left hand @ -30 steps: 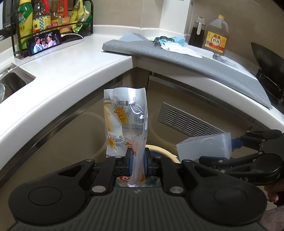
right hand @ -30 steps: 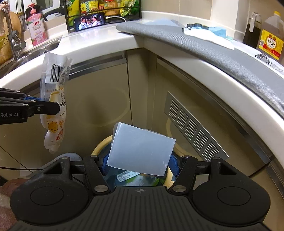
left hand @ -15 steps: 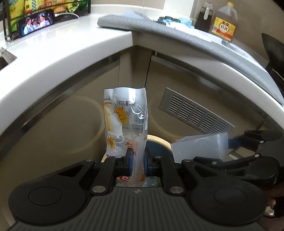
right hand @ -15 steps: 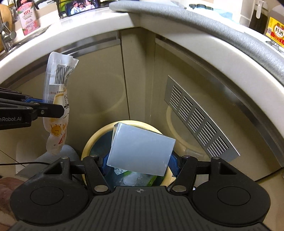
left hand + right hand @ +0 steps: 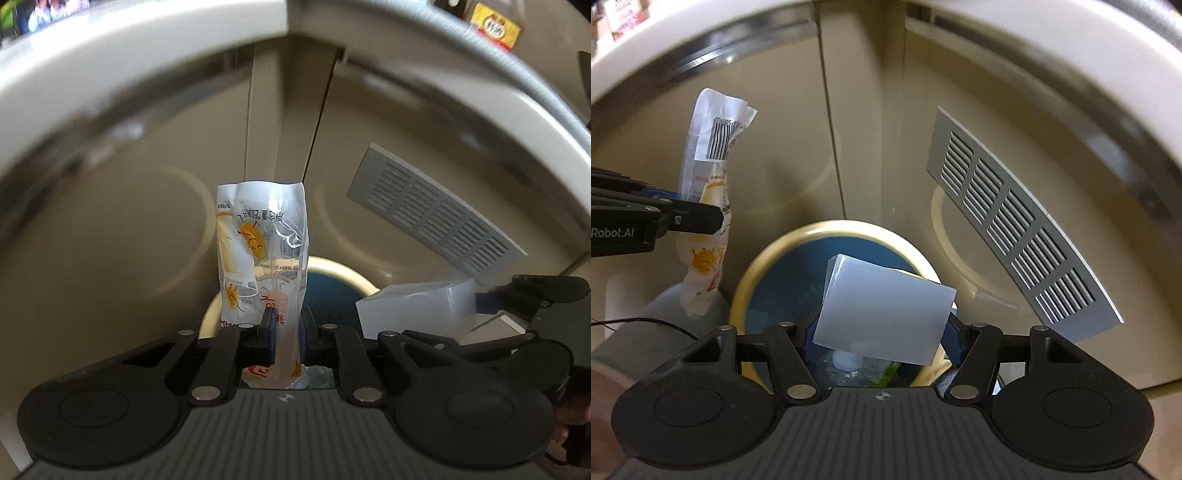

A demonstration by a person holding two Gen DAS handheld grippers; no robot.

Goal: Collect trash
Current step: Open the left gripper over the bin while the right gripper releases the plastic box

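Note:
My left gripper (image 5: 286, 334) is shut on a clear plastic snack wrapper (image 5: 260, 251) with yellow cartoon prints, held upright; the wrapper also shows in the right wrist view (image 5: 709, 192). My right gripper (image 5: 881, 338) is shut on a translucent white plastic box (image 5: 884, 317), which also shows in the left wrist view (image 5: 417, 308). Both hang over a round trash bin with a yellow rim (image 5: 768, 258) and dark blue inside, holding some trash at the bottom. The bin's rim shows behind the wrapper in the left wrist view (image 5: 343, 269).
Beige cabinet doors stand behind the bin, with a grey vent grille (image 5: 1008, 221) on the right door. The white counter edge (image 5: 147, 62) curves overhead. A grey object with a black cable (image 5: 657, 325) lies left of the bin.
Both grippers have dropped from counter height down toward the bin, still holding their items. The bin now looks larger and closer below the box and wrapper.

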